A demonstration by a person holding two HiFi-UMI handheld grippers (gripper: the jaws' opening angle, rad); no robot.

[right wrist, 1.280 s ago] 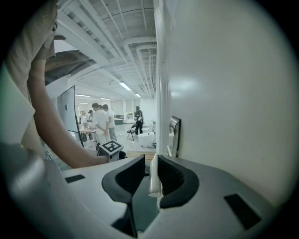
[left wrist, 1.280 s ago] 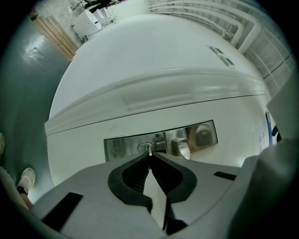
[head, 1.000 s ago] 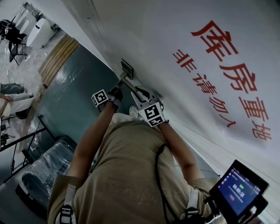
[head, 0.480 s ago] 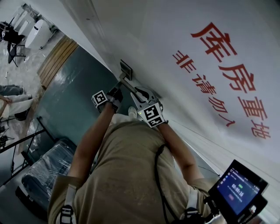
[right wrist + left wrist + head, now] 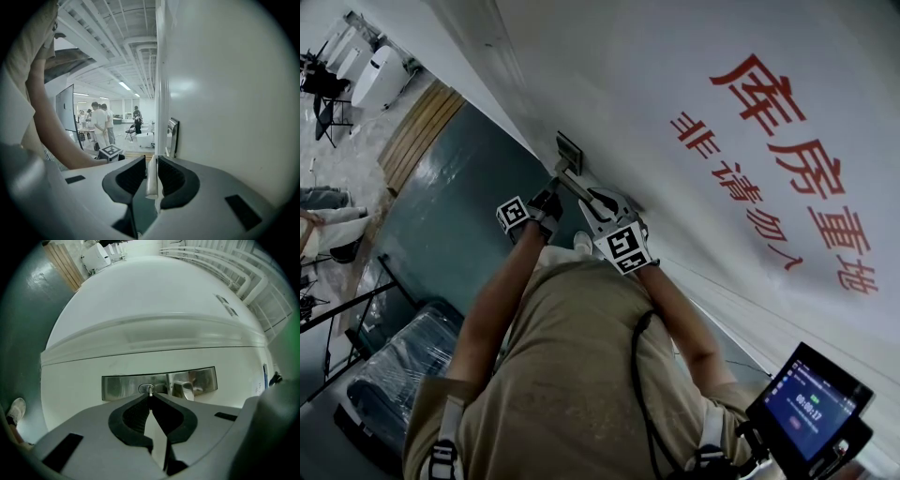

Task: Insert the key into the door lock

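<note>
- Since a second ago almost nothing has moved. Both tools sit at the lock as before, and the left tool (image 5: pixel 150 396) stays fully closed.
- The left tool's jaws are clamped tip to tip on the key (image 5: pixel 150 390). Only a short bit of bright metal shows past them, meeting the keyhole (image 5: pixel 145 388) in the steel lock plate (image 5: pixel 119 386). I cannot tell how deep the blade sits.
- Risk: the hold is on a thin part of the key. Any sideways push or roll of the wrist could twist it in the pads. The blade would then bind or scrape the face of the lock rather than slide in.
- The right tool (image 5: pixel 151 161) has its jaws almost together, pressing on a pale bar. I judge this to be the free end of the lever handle (image 5: pixel 186 389).
- Risk: a tug there would press the lever or swing the door (image 5: pixel 154 310), shifting the keyhole off the key's line.
- Pose: the left forearm (image 5: pixel 502 291) reaches straight out, with its tool level and square to the plate. The right forearm (image 5: pixel 680 323) comes in alongside the door. Its tool points along the door face toward the plate, just beside the left one.
</note>
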